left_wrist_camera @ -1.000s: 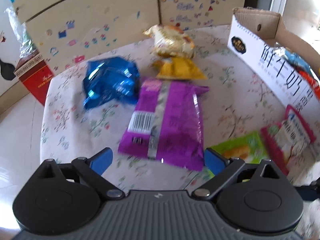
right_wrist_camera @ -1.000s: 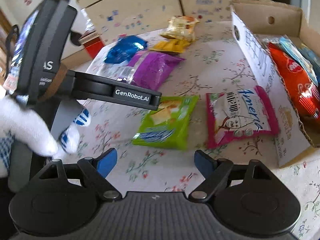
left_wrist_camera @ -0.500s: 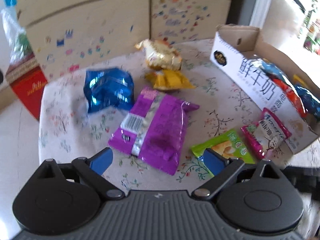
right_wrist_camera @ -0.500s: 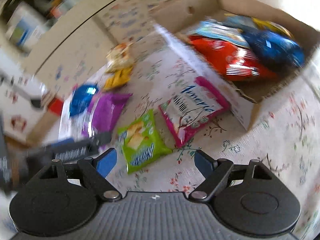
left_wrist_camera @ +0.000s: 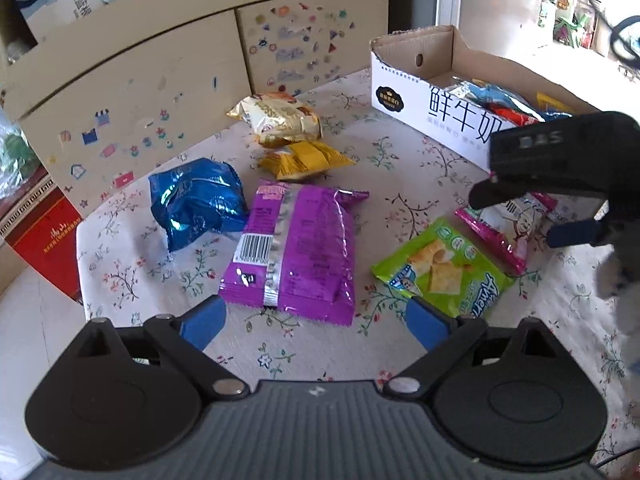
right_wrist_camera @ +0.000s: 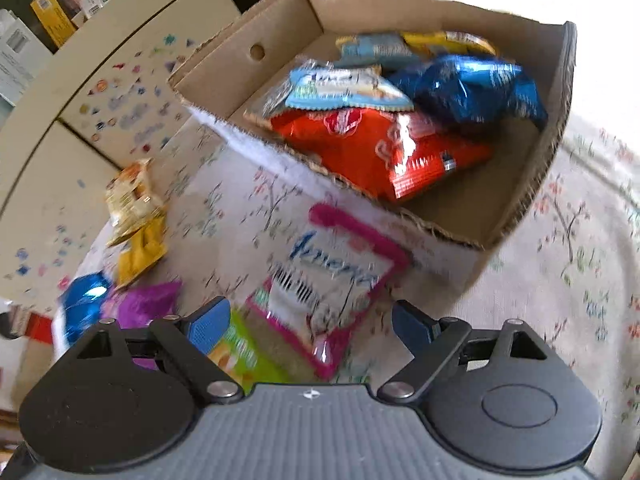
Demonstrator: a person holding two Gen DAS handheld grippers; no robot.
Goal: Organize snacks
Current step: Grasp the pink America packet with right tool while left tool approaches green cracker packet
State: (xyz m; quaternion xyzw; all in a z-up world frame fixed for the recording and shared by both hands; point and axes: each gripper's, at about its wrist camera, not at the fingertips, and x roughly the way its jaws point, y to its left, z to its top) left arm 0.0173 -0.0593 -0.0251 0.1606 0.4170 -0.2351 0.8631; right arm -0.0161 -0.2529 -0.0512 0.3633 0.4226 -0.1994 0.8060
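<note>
Right gripper (right_wrist_camera: 310, 322), jaws just widening, above pink packet (right_wrist_camera: 332, 276) beside box (right_wrist_camera: 516, 216).

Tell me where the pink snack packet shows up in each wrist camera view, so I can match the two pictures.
Left wrist view: the pink packet lies at the right, partly behind the right gripper, beside the green packet.
Right wrist view: it sits at centre bottom, just ahead of the open fingers, blurred.
Shared landmark: the cardboard box, just beyond the packet in both.

Both grippers: black ribbed body, 2 round black discs, silver pivot screws, blue fingers (left_wrist_camera: 204, 320); white glove (left_wrist_camera: 616, 276).
</note>
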